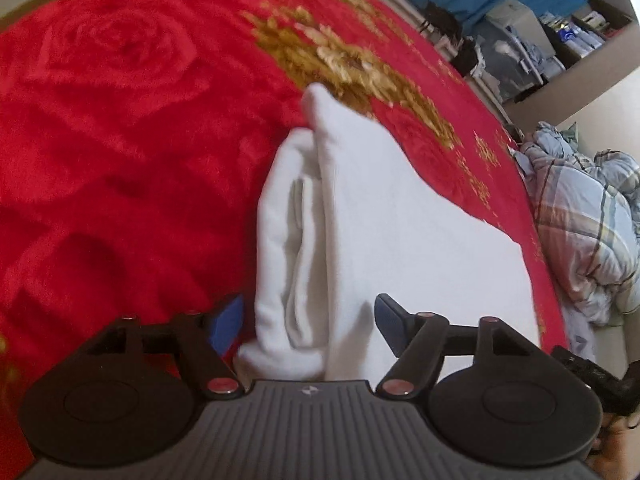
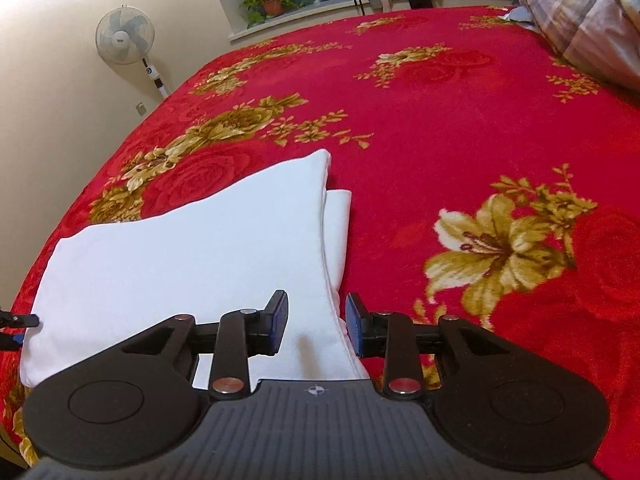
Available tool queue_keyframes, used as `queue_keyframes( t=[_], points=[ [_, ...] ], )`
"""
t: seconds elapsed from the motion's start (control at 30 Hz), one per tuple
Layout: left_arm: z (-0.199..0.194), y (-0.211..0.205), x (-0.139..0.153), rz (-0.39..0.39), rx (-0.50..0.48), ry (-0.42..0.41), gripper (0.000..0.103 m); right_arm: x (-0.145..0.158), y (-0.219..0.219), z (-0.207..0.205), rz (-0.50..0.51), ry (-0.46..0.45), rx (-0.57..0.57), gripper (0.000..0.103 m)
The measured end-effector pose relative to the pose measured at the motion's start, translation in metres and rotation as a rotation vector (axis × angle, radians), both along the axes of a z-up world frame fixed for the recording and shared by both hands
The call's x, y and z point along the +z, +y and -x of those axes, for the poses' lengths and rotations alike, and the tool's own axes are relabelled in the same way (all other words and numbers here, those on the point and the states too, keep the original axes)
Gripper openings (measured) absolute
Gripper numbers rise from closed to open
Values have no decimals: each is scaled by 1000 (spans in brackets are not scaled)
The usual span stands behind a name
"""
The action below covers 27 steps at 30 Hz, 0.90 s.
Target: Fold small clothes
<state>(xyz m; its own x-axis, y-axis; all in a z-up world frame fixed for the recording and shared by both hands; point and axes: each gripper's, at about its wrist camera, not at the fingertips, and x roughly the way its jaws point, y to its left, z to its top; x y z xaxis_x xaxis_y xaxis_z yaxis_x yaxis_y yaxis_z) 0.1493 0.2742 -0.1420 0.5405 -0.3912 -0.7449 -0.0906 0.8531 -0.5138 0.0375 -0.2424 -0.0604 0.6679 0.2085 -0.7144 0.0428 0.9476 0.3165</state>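
A white folded garment (image 1: 360, 220) lies on the red flowered blanket (image 1: 120, 140), with layered folds along its left side. My left gripper (image 1: 308, 320) is open, its blue-padded fingers (image 1: 230, 318) standing on either side of the garment's near left edge. In the right wrist view the same white garment (image 2: 192, 248) lies flat, with a lower layer peeking out on its right. My right gripper (image 2: 316, 320) is open around the garment's near right corner, not pinching it. The tip of the left gripper shows at that view's left edge (image 2: 20, 322).
A plaid quilt (image 1: 588, 220) is bunched at the bed's far side, also in the right wrist view (image 2: 584, 12). A standing fan (image 2: 126, 40) is by the wall, and a potted plant (image 2: 272, 0) and dark bags sit on the windowsill. The red blanket (image 2: 460, 120) spreads wide.
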Motion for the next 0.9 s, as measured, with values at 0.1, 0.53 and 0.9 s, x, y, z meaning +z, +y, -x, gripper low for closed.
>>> queue_keyframes(
  t=[0.1,0.53,0.9],
  points=[
    [0,-5,-5,-11,17,-41,58,-2,-1,-4,-5,7,7,33],
    [2,-13,-6,-21,-37,-5,35,-31,9,-17,96,163,10,33],
    [2,-11,-7,-13,-23,-17,34,-25,10,-13,120,144,4,33]
  ],
)
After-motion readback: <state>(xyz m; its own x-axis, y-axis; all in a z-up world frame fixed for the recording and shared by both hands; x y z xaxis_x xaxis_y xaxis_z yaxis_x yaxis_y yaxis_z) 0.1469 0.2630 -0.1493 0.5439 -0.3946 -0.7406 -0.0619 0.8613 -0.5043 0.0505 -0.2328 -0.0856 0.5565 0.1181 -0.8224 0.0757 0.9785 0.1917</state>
